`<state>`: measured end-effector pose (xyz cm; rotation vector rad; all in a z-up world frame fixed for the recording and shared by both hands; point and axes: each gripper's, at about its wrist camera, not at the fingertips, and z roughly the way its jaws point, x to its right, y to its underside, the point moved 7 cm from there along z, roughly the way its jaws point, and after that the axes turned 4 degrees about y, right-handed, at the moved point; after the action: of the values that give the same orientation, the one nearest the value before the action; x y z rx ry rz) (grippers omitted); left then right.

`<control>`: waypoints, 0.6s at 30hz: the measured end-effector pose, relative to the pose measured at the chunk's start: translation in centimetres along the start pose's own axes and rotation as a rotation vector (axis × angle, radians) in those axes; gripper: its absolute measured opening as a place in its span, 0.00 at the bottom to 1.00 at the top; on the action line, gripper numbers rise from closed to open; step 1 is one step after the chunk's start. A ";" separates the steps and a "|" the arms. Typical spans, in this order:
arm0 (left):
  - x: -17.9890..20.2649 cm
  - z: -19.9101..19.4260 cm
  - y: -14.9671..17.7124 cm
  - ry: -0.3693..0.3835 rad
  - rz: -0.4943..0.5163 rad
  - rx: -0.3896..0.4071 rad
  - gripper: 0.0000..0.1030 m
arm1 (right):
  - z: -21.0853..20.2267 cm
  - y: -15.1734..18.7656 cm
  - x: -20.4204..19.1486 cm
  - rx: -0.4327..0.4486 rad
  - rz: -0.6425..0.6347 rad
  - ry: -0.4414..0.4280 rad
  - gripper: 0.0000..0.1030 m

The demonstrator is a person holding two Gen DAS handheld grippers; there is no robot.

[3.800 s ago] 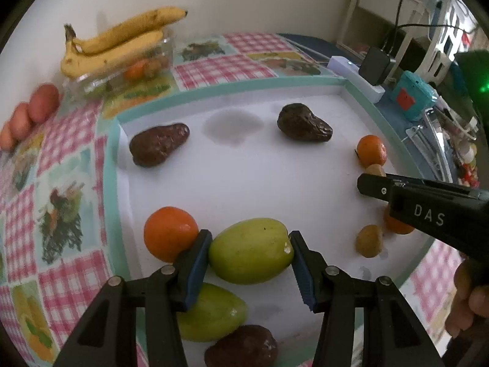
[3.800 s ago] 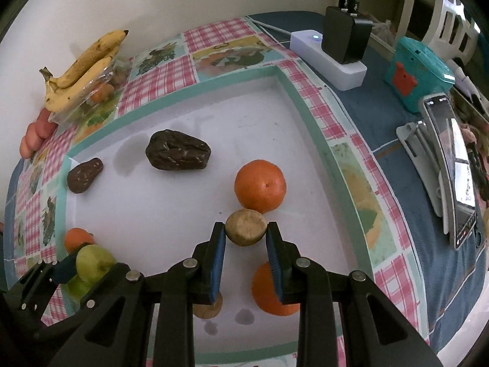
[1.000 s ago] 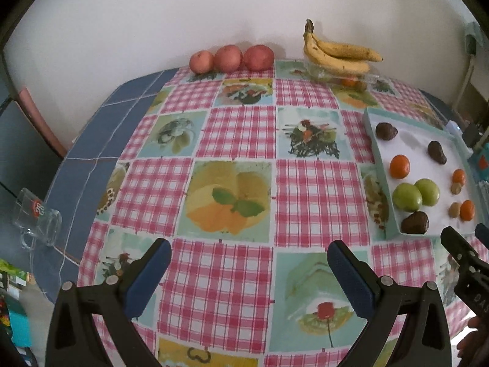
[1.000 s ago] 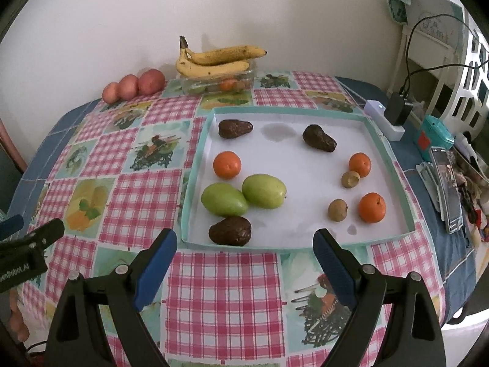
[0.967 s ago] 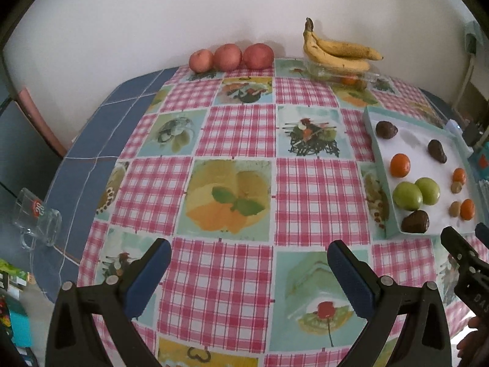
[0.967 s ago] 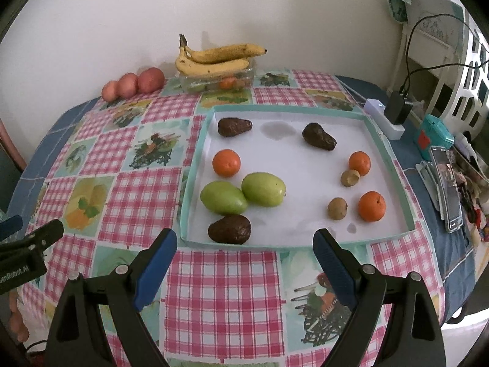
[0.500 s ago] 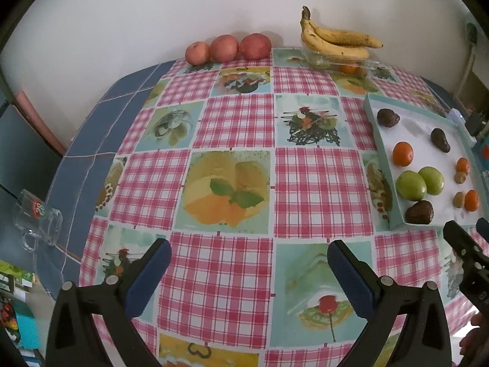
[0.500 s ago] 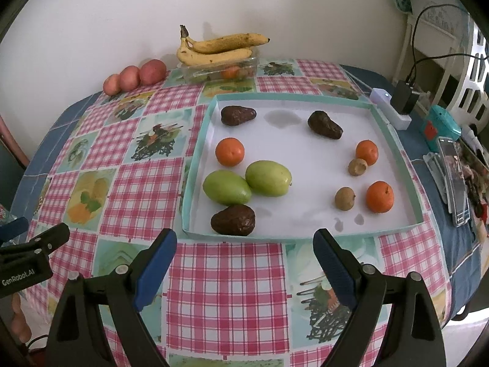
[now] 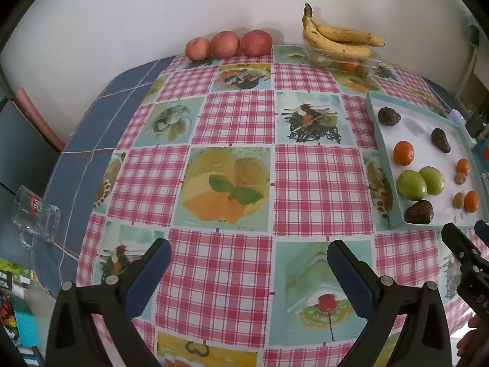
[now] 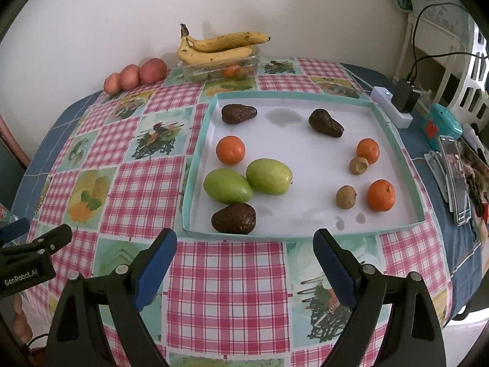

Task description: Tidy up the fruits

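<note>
Teal-rimmed white tray (image 10: 195, 183) resting on the checked cloth of the tabletop (image 10: 226, 281), toward its right side. Contents: three dark avocados, one at the far left corner (image 10: 238, 113), one toward the far right (image 10: 325, 123), one at the near left edge (image 10: 233, 218); two green mangoes (image 10: 227, 186) (image 10: 269, 176) lying side by side and touching, between the near avocado and an orange (image 10: 230, 150); two more oranges on the right half (image 10: 368, 150) (image 10: 380, 195), each with a small brown fruit (image 10: 358, 165) (image 10: 346, 197) just beside it. Wet patches mark the tray floor.

Clear plastic box (image 10: 220, 68) by the wall, far from the tray's back edge, holding small fruit, among it an orange one, the rest indistinct; a bunch of bananas (image 10: 220, 47) lies across its top. Three red apples (image 10: 134, 75) sit in a row on the cloth to its left, touching the wall. An empty glass mug (image 9: 36, 217) stands at the left margin of the left wrist view.

Left tool (image 9: 249, 263): jaws spread wide, holding nothing, above bare cloth well left of the tray. Right tool (image 10: 244, 253): jaws spread wide, holding nothing, near the tray's front edge.
</note>
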<state>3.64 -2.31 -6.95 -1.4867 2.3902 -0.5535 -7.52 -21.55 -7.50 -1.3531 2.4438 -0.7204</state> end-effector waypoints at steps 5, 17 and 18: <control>0.0 0.0 0.0 0.000 -0.003 -0.001 1.00 | 0.0 0.0 0.0 -0.003 -0.001 0.000 0.88; -0.1 0.2 0.1 0.001 -0.008 -0.009 1.00 | 0.2 0.1 0.0 -0.008 -0.003 0.001 0.88; -0.1 0.2 0.1 0.002 -0.008 -0.009 1.00 | 0.2 0.1 0.0 -0.008 -0.004 0.001 0.88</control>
<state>3.72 -2.18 -7.13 -1.5003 2.3921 -0.5468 -7.50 -21.54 -7.69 -1.3608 2.4482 -0.7130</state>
